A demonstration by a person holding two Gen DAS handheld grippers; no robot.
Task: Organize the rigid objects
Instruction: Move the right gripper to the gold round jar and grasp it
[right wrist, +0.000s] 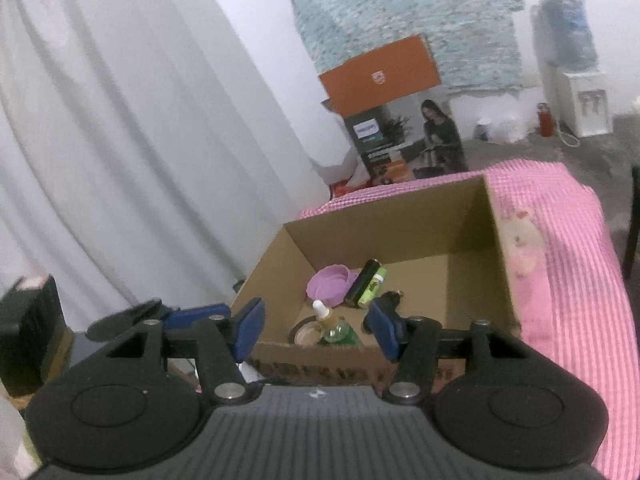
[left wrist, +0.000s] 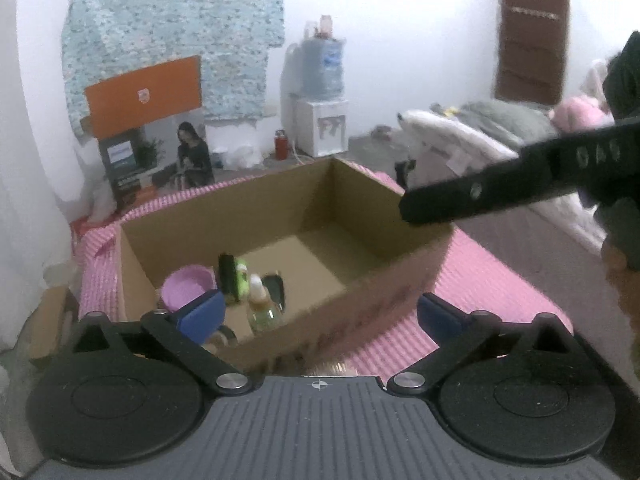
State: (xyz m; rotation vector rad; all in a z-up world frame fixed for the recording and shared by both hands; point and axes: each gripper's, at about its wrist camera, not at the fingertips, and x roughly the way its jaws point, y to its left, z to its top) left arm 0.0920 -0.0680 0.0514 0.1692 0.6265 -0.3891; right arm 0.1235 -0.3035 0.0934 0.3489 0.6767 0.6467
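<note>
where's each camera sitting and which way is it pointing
Left wrist: on the left gripper, angled down into the open brown cardboard box on the pink checked cloth; its wide-open blue-padded fingers show, and the right gripper's black arm crosses at right.
Right wrist: on the right gripper, facing the box's near wall, white curtain at left; its empty, parted fingers show.
Shared: the box, purple round bowl, dropper bottle, orange carton.

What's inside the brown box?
In the cardboard box sit a purple bowl, a black-and-green tube, a dropper bottle, a small dark thing and a round one. The front wall hides their bottoms.
</note>
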